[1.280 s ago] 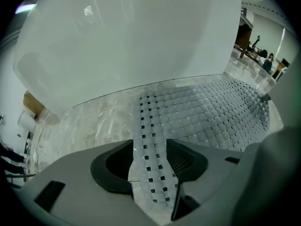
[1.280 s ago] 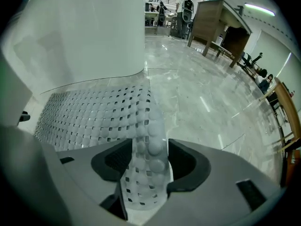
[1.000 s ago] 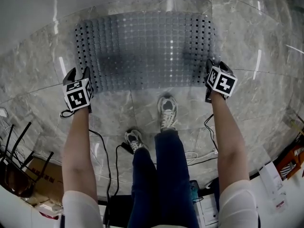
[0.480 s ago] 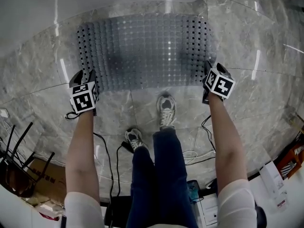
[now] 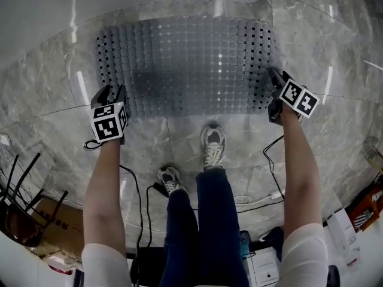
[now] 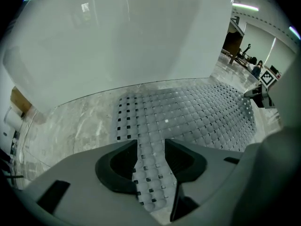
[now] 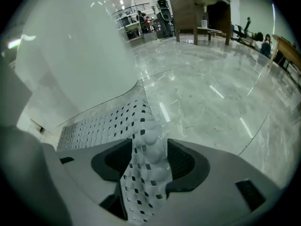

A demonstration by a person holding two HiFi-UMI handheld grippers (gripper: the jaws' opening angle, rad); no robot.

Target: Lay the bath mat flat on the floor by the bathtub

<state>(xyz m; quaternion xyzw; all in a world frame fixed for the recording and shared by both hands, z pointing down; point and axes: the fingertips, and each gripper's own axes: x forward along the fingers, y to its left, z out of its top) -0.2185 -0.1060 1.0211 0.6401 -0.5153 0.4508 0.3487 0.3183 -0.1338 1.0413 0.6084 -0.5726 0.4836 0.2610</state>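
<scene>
The left gripper [image 5: 110, 91] jaws, just closing, sit loose round the bath mat [image 5: 185, 58]; right gripper [image 5: 274, 74] pinches it. Pulling could wrinkle it.

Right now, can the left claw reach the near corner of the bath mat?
Probably yes. The left claw hangs right over that corner of the bath mat, which shows between its open jaws. They have just been closing a little, and nothing stands in the way.
</scene>
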